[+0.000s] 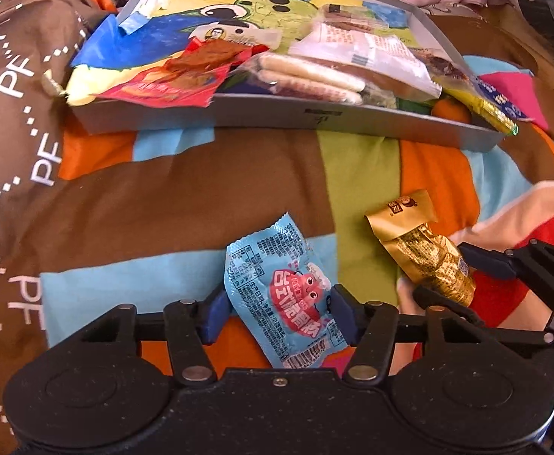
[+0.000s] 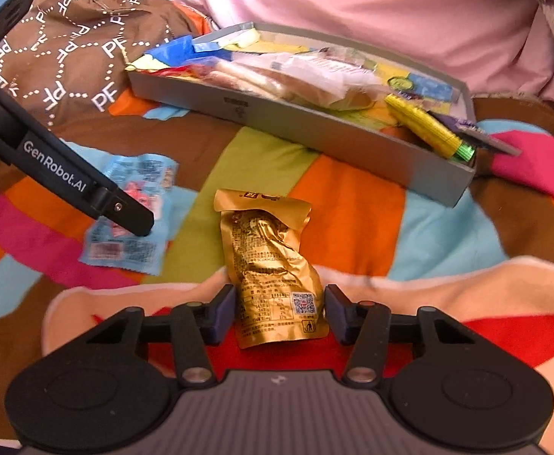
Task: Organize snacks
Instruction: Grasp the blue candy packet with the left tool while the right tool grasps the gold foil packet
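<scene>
A light-blue snack packet with a pink cartoon lies flat on the patchwork bedspread. My left gripper is open and straddles it, one blue pad at each side. A crinkled gold snack packet lies to its right, its lower end between the open pads of my right gripper. The left wrist view shows that gripper around the gold packet from the right. One black left-gripper finger lies over the blue packet. Beyond both stands a shallow grey tray holding several snacks.
In the tray lie a red packet, clear-wrapped wafers, a white-wrapped cake and a yellow stick with a green end poking over the right corner. Brown printed fabric is bunched at the left, pink cloth behind.
</scene>
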`<state>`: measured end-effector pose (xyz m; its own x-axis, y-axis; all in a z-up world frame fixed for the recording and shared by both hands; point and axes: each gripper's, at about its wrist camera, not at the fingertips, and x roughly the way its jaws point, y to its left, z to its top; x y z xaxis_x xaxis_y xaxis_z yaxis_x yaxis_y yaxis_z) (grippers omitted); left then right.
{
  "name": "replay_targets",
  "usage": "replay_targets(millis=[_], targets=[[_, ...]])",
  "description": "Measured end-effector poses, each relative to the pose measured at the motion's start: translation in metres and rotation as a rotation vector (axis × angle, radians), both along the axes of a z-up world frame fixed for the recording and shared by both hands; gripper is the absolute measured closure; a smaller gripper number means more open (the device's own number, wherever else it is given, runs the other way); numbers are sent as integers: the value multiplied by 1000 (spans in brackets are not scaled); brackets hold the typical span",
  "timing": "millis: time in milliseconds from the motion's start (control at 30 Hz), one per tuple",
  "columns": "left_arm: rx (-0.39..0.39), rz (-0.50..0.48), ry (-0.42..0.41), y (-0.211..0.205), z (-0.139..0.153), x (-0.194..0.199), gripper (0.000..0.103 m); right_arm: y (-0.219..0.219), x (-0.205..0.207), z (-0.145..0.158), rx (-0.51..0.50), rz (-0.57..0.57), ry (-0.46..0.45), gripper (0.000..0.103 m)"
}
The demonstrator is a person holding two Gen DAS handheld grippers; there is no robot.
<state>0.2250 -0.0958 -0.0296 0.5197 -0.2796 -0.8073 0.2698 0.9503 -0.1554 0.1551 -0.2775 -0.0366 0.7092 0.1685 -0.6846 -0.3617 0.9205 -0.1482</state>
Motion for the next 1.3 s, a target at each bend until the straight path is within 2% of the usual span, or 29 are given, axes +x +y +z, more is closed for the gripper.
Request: replay_targets(millis=[133,200,267,400,467,533,633,700,800,1033,1100,1233,1300], targets=[[-23,26,25,10,1,-4,37,0,-4,2,39,-7,32,45],[-53,65,39,10,0,-4,26,-1,-4,2,30,-14,18,42],[-61,100,47,4,-1,-4,19,-1,-3,2,23,-27,7,41],[4,161,55,-21,-6,1,7,3,-5,0,-14,-16,-18,40],[42,180,54,-31,-9,3,6,4,-5,-1,-24,-12,-27,39],[93,188,40,-40,-11,2,8,4,-4,-1,-25,-10,-29,39],[147,182,16,-44,-12,-4,18,3,-3,-2,-18,-11,-26,39],[148,177,-2,-41,-11,-10,31,4,-3,-2,-22,-11,-28,39],[124,155,-13,-30,-9,-17,37,5,-4,-2,-26,-7,-30,39],[90,6,-20,2,-7,-35,41,1,-4,0,35,-16,12,51],[72,-38,2,8,-9,-45,42,2,-7,1,46,-12,27,55],[64,-108,30,17,-10,-67,42,5,-17,3,78,3,72,56],[70,-139,28,20,-11,-77,41,9,-22,2,87,23,82,50]])
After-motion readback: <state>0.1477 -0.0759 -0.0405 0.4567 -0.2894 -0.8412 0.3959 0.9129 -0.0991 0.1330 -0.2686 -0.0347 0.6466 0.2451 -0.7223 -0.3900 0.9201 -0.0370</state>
